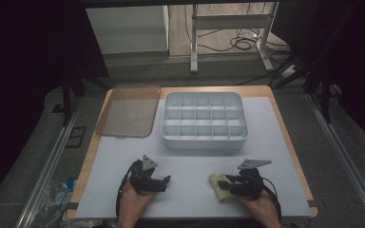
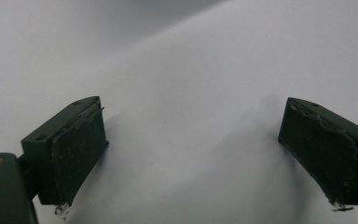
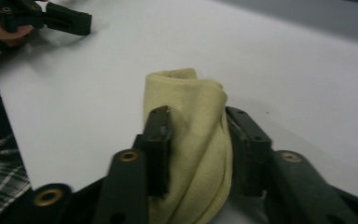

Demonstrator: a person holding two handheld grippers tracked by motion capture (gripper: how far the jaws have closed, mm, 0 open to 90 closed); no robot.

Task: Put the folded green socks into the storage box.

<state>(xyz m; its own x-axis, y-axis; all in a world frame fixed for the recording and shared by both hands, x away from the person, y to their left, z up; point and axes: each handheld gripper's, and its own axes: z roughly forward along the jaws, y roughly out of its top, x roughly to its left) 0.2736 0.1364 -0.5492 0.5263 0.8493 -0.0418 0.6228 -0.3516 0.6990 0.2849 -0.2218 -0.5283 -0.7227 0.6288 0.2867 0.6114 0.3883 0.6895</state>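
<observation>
Right gripper [image 3: 198,140] clamps yellow cloth [image 3: 196,116] near front-right edge of table [image 1: 285,142]. Left gripper [image 2: 193,154] wide open, empty. Lift slowly, keep pinch on roll middle so folds don't slip.

Standing here, I can't make out any readable text, label, brand, number or sign on anything on or around the table.
</observation>
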